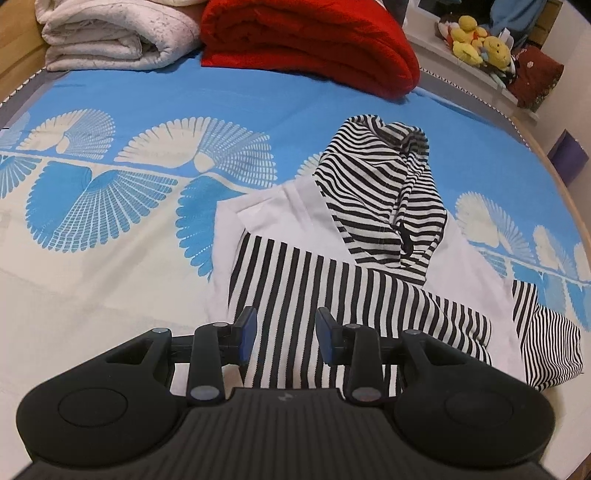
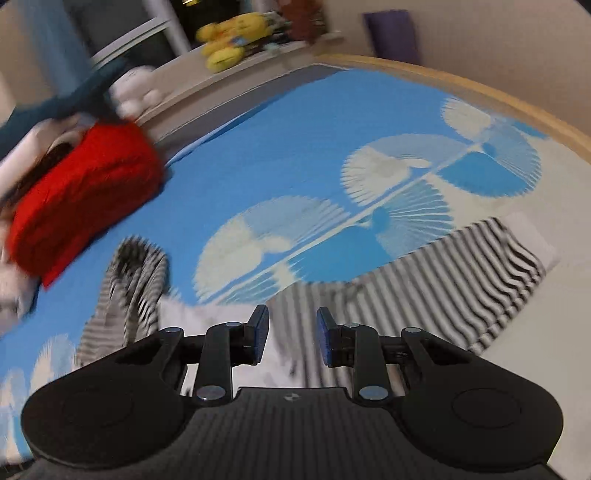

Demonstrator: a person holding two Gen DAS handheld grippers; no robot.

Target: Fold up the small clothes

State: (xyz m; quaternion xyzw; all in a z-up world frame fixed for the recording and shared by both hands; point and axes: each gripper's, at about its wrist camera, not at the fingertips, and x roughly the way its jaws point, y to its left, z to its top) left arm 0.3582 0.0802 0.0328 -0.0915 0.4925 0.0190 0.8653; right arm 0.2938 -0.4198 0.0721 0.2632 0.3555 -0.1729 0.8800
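Observation:
A black-and-white striped small garment point(image 1: 332, 288) lies spread on the blue and white bedspread point(image 1: 147, 103), with white inner fabric showing and its striped hood point(image 1: 384, 192) folded over toward the far right. My left gripper point(image 1: 286, 338) hovers over the garment's near edge, jaws apart, nothing between the blue pads. In the blurred right wrist view, my right gripper point(image 2: 291, 339) is raised above the same striped garment point(image 2: 424, 291), jaws apart and holding nothing. The hood point(image 2: 129, 288) shows at its left.
A folded red blanket point(image 1: 314, 44) and a folded white blanket point(image 1: 114, 33) lie at the bed's far end. Yellow plush toys point(image 1: 480, 44) sit on a shelf beyond. The wooden bed edge point(image 2: 498, 96) curves along the right.

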